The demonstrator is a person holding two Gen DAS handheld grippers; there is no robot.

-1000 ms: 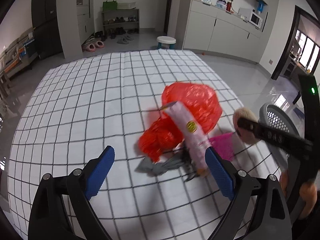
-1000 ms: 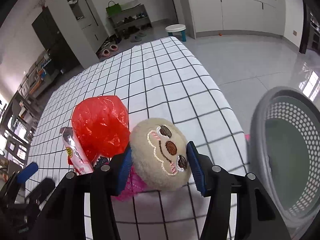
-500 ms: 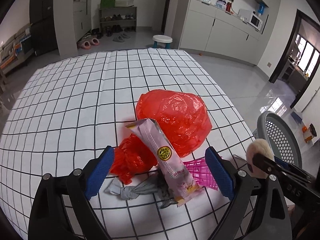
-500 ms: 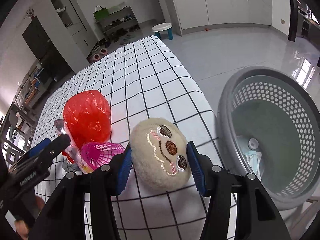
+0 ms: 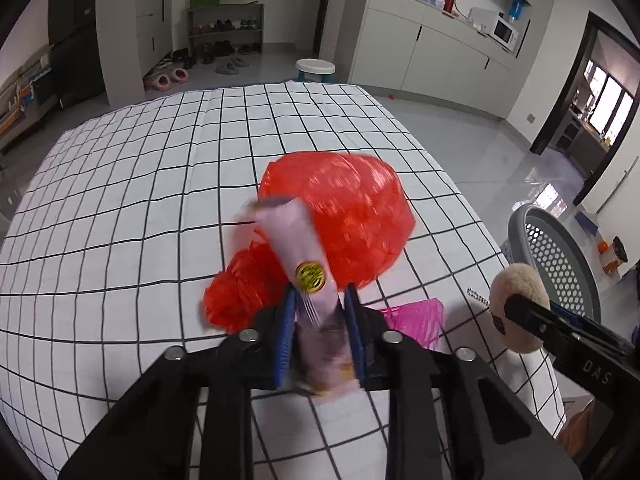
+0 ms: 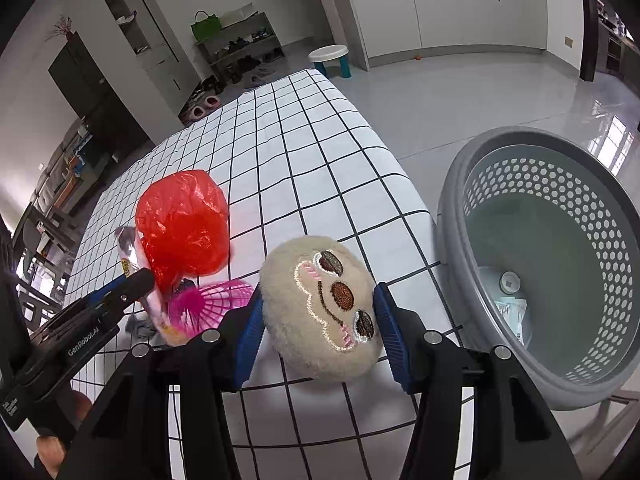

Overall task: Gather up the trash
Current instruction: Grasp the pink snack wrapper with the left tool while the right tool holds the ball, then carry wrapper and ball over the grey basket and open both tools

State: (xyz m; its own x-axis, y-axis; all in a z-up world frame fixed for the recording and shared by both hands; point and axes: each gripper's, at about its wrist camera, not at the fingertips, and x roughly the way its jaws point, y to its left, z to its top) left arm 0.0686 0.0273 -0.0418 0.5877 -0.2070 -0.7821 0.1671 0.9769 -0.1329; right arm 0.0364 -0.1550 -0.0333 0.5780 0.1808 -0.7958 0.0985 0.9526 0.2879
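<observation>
On a checked counter point(image 5: 120, 208), the left claw point(image 5: 320, 332) was clenched on a pink wrapper point(image 5: 298, 248) beside a red bag point(image 5: 344, 216). The right claw point(image 6: 318, 320) gripped a plush toy point(image 6: 324, 312) near a grey basket point(image 6: 452, 200), which already held some scraps. The bag, a pink net point(image 6: 216, 300) and a grey rag point(image 6: 136, 326) remained on the counter.
</observation>
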